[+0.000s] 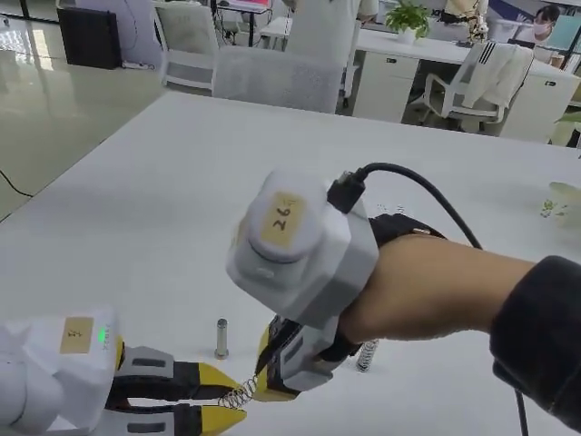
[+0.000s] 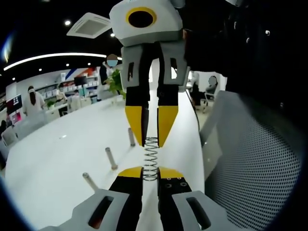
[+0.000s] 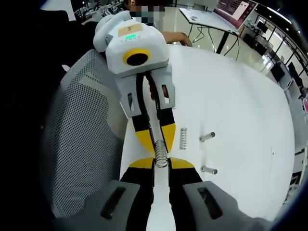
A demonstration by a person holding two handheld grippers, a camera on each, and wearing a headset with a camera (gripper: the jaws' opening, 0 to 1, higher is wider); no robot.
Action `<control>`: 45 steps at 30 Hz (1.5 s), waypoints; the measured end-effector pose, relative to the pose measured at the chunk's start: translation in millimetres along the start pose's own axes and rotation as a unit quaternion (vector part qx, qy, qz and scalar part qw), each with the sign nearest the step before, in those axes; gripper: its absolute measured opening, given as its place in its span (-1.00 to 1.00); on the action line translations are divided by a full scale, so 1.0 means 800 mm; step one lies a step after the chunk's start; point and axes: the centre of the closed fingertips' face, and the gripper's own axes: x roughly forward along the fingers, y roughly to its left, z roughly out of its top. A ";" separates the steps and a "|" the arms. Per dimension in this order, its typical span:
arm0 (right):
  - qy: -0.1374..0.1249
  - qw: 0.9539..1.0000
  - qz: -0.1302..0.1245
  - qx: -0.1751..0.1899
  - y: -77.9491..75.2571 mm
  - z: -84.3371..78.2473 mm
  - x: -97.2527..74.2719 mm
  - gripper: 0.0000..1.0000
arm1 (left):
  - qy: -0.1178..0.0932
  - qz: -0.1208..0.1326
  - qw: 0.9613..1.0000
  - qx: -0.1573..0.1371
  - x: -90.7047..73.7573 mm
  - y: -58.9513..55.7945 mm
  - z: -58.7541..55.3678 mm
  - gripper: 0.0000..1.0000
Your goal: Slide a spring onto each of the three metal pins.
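Table [image 1: 182,182] lies bare beyond the upright pin [image 1: 221,338]; the left gripper [image 1: 240,404], right gripper [image 1: 265,381] and the spring [image 1: 239,393] between them crowd its near side.

The left gripper [image 1: 225,404], white plastic with yellow-and-black jaws, lies low at the near left corner of the bench. Its jaws are closed on one end of a thin metal coil spring [image 1: 238,393]. The right gripper [image 1: 270,374], of the same kind, meets it tip to tip and pinches the other end. A bare forearm [image 1: 427,291] in a dark sleeve reaches in from the right.
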 end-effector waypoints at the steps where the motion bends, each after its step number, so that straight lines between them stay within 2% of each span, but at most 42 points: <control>1: -0.003 1.000 -0.001 -0.001 0.000 0.002 -0.001 -0.85 | -0.001 0.000 1.000 0.000 0.000 0.000 0.000 -0.94; 12: -0.027 0.999 -0.007 -0.018 0.003 0.022 -0.004 -0.85 | -0.013 -0.001 1.000 -0.006 -0.001 -0.002 0.007 -0.95; 15: -0.026 0.999 -0.003 -0.021 0.003 0.021 -0.003 -0.84 | -0.009 -0.001 1.000 -0.005 -0.001 -0.002 0.005 -0.95; 17: -0.015 0.999 0.004 -0.029 0.005 0.014 0.001 -0.84 | -0.004 -0.003 1.000 -0.003 0.000 -0.003 0.002 -0.95; 21: -0.008 0.999 0.005 -0.033 0.005 0.010 0.006 -0.76 | -0.008 -0.004 1.000 -0.007 0.000 -0.003 0.005 -0.95; 30: -0.013 0.999 0.010 -0.032 0.005 0.014 0.011 -0.82 | -0.019 -0.005 1.000 -0.015 -0.001 -0.004 0.011 -0.95; 34: -0.013 0.999 0.011 -0.031 0.004 0.013 0.013 -0.82 | -0.033 -0.004 0.999 -0.023 -0.003 -0.003 0.018 -0.95; 45: -0.014 1.000 0.009 -0.015 -0.001 0.013 0.013 -0.84 | -0.031 0.001 0.999 -0.029 -0.001 0.000 0.015 -0.91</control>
